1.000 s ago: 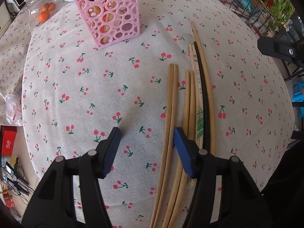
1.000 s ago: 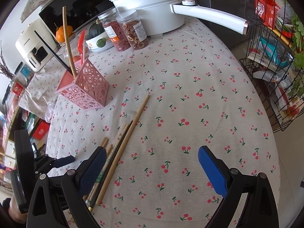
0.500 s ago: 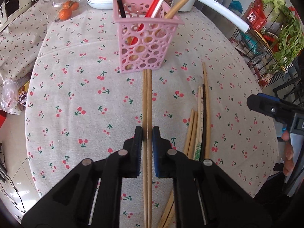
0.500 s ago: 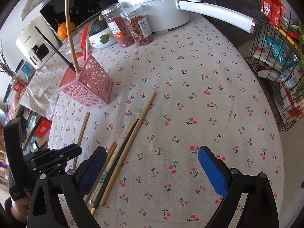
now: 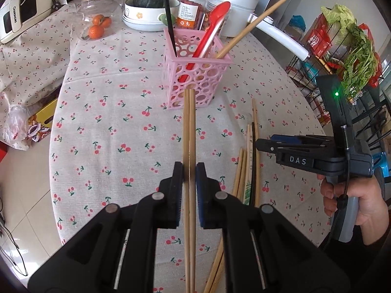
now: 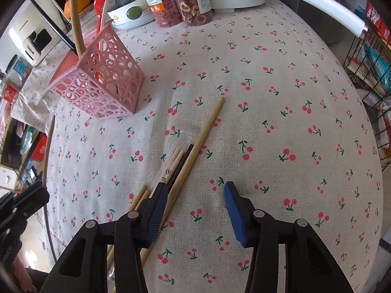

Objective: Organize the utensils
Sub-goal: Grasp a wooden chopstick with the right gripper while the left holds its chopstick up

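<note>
My left gripper (image 5: 189,171) is shut on a pair of wooden chopsticks (image 5: 189,127), held above the table, tips pointing at the pink perforated holder (image 5: 195,73). The holder holds a black chopstick, a red spoon and a wooden chopstick; it also shows in the right wrist view (image 6: 102,83). Several loose chopsticks (image 5: 251,161) lie on the cherry-print cloth to the right. My right gripper (image 6: 195,195) is open low over that bundle (image 6: 195,146), its left finger (image 6: 156,210) over the sticks. The right gripper also shows in the left wrist view (image 5: 281,144).
At the table's back stand a white pot with a long handle (image 5: 281,34), jars of dried fruit (image 6: 180,2), a bowl with a squash (image 5: 149,2) and a glass jar of oranges (image 5: 97,24). A wire rack with greens (image 5: 354,56) stands right of the table.
My left gripper closed on the chopstick pair and lifted it toward the holder. My right gripper came down and forward over the loose bundle and narrowed its opening.
</note>
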`<state>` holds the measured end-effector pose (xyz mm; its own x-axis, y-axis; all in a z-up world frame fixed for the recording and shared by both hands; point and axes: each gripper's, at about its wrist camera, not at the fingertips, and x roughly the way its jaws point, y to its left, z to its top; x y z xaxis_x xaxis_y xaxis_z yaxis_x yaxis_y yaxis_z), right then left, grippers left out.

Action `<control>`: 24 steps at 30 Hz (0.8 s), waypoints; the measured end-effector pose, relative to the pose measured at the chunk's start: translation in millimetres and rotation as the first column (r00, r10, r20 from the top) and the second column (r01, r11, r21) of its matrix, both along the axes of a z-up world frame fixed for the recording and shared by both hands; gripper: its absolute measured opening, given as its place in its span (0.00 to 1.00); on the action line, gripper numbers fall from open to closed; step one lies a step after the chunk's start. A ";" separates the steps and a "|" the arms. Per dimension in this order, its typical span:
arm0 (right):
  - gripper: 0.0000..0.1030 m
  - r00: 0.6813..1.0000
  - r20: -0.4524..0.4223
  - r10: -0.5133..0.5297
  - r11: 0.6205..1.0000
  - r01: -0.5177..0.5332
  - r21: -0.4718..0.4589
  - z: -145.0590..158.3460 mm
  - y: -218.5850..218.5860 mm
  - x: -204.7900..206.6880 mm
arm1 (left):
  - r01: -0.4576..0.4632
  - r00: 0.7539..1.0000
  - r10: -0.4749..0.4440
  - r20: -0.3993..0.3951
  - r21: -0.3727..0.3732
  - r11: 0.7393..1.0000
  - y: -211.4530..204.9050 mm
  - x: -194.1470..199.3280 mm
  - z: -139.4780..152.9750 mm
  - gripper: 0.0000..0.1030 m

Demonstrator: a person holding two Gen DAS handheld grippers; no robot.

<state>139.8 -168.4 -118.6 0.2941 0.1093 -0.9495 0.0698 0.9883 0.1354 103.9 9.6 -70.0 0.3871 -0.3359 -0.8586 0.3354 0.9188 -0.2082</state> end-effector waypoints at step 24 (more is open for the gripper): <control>0.28 0.998 -0.063 -0.020 1.000 0.021 0.011 3.8 0.8 11.5 | 0.014 0.982 0.007 -0.191 0.108 0.994 -2.5 20.7 -49.8 0.12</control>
